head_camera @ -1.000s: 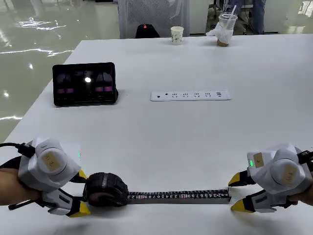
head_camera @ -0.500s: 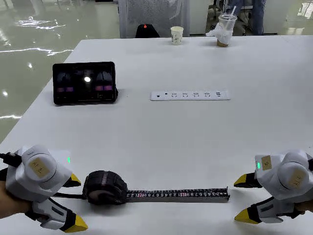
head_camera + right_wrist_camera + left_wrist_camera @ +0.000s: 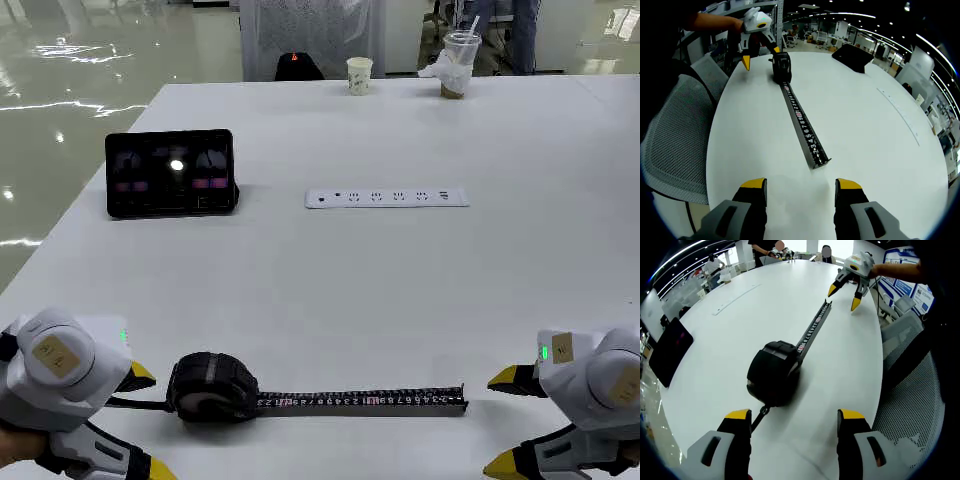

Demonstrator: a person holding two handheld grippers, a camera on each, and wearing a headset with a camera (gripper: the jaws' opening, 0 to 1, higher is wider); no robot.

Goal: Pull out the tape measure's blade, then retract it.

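Yellow-tipped jaws of the left gripper stand spread at the near left corner of the white table, grasping nothing. Just to their right sits the tape measure. Its round black case rests on the table, close to the jaw tips but clear of them in the left gripper view. A thin black strap runs from the case's left side back toward the gap between those jaws; whether it touches either jaw cannot be told.

From the case's right side the blade lies drawn out flat along the near edge of the table, numbers up, straight from left to right. Its hooked end stops a little short of the right gripper, which is held at the near right with its jaws parted and nothing between them. The right gripper view shows a strip of bare table between the hook and both tips. A grey mesh chair stands off the near edge of the table, beside the person.

Farther back, at mid-table, a dark tablet leans propped on the left with its screen facing near. A white power strip lies to its right, well apart from the tape. At the far edge stand a small paper cup and, right of it, a clear plastic cup with a straw.
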